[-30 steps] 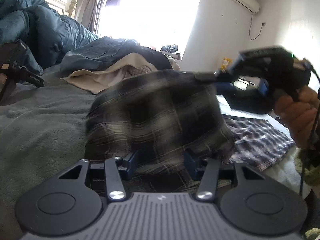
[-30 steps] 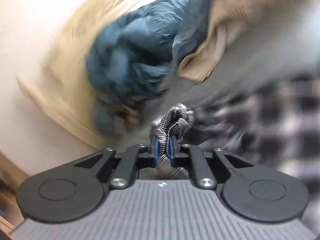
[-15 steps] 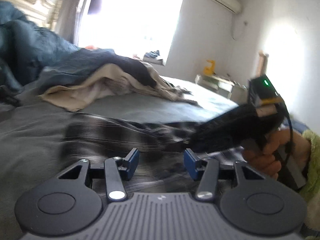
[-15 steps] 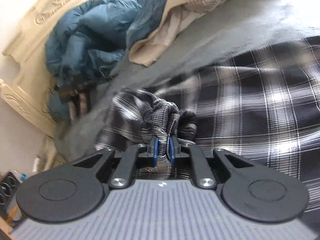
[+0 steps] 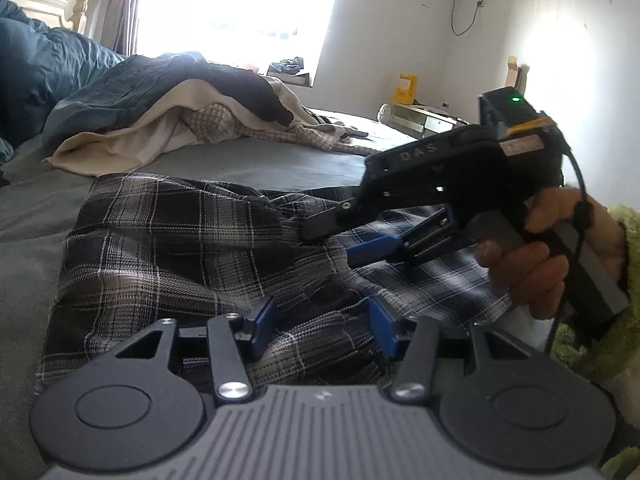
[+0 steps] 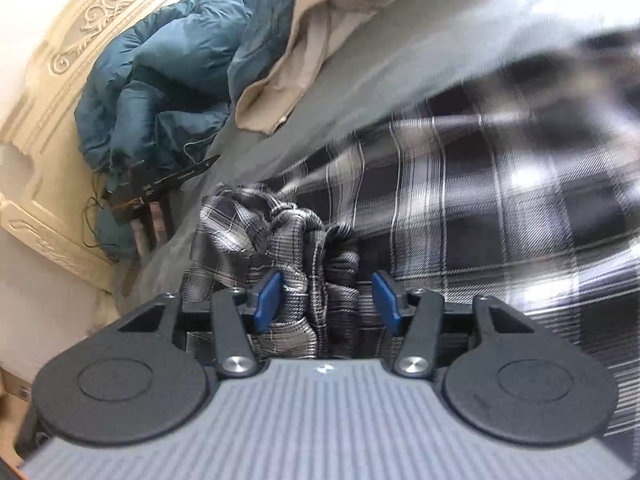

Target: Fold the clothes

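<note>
A black and white plaid shirt (image 5: 172, 248) lies spread on the grey bed sheet (image 5: 248, 164). My left gripper (image 5: 322, 326) is open just above its near edge, holding nothing. My right gripper (image 6: 328, 300) is open, with a bunched fold of the same shirt (image 6: 296, 236) lying loose between its blue pads. In the left wrist view the right gripper (image 5: 352, 236) sits over the shirt's right part, held by a hand. A blue plaid garment (image 5: 452, 280) lies under the shirt at the right.
A pile of beige and dark clothes (image 5: 224, 116) and a teal duvet (image 5: 60, 80) lie at the back of the bed. A carved cream headboard (image 6: 60, 80) stands behind. A black device with cables (image 6: 160, 188) rests near the headboard. A side table with boxes (image 5: 416, 112) stands at the far right.
The shirt has come down from the air to lie flat on the bed. My right gripper, shut on the bunched fabric before, has opened. My left gripper stayed open.
</note>
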`<state>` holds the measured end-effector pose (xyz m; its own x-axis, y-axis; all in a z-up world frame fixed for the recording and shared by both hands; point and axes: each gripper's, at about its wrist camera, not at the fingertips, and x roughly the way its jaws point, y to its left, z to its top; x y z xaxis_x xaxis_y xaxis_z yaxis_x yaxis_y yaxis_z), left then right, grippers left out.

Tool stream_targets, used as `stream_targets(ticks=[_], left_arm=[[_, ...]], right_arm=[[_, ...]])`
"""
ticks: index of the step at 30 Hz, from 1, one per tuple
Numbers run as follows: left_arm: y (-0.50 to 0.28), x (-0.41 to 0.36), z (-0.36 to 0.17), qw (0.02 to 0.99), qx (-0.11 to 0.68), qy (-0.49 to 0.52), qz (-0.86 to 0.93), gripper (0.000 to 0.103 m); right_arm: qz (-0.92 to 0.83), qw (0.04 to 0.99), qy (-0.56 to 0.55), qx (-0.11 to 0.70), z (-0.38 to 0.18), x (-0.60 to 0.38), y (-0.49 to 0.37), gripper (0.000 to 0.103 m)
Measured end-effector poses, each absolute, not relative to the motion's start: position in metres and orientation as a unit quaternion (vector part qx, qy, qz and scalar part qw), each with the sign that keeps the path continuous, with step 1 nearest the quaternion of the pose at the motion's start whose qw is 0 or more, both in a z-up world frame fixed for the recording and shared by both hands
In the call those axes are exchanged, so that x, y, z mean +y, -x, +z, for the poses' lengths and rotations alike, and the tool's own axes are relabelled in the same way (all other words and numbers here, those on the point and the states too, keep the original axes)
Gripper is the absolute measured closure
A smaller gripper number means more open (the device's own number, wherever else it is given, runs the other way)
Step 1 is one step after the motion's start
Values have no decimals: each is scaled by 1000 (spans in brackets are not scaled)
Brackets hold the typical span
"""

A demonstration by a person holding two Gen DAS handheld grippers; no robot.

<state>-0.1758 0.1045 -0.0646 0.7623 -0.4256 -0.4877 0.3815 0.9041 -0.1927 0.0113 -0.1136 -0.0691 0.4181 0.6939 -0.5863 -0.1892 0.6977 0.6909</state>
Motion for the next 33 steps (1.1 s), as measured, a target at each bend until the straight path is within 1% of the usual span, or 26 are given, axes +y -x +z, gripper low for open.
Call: stream_targets(ticks=[4, 9, 11, 13, 21, 22, 23, 25, 26, 29, 31, 33], left_arm=[[176, 101, -64, 938, 266, 25, -222, 50], [178, 92, -64, 938, 259, -3, -230, 49], [181, 89, -63, 938, 257, -10, -231, 49], [181, 89, -64, 938, 257, -12, -231, 49], [185, 86, -64, 940, 250, -30, -231, 49], [186, 84, -63, 941, 248, -35, -229, 49], [187, 83, -63, 941, 246, -40, -228, 49], [192, 78, -61, 939, 245, -62, -233, 49], [195, 74, -62, 939, 241, -76, -234, 47], [203, 61, -62, 936, 230, -119, -237, 42], [204, 53, -64, 938, 226, -139, -224, 42], [202, 49, -65, 941, 225, -138, -212, 43]], right_arm=[[286, 778, -290, 478, -72, -115, -18, 51], [309, 743, -329, 493, -76, -117, -28, 44], [319, 728, -354, 493, -79, -119, -28, 39], [328, 711, -379, 493, -82, -121, -28, 39], [338, 747, -277, 502, -72, -96, -16, 38], [338, 752, -265, 499, -70, -93, -15, 44], [338, 761, -248, 495, -66, -88, -14, 58], [339, 771, -227, 489, -63, -82, -12, 77], [342, 773, -224, 485, -62, -81, -11, 80], [355, 779, -223, 466, -57, -80, -9, 83], [355, 778, -232, 464, -57, -81, -11, 83], [352, 777, -240, 464, -56, -83, -14, 84]])
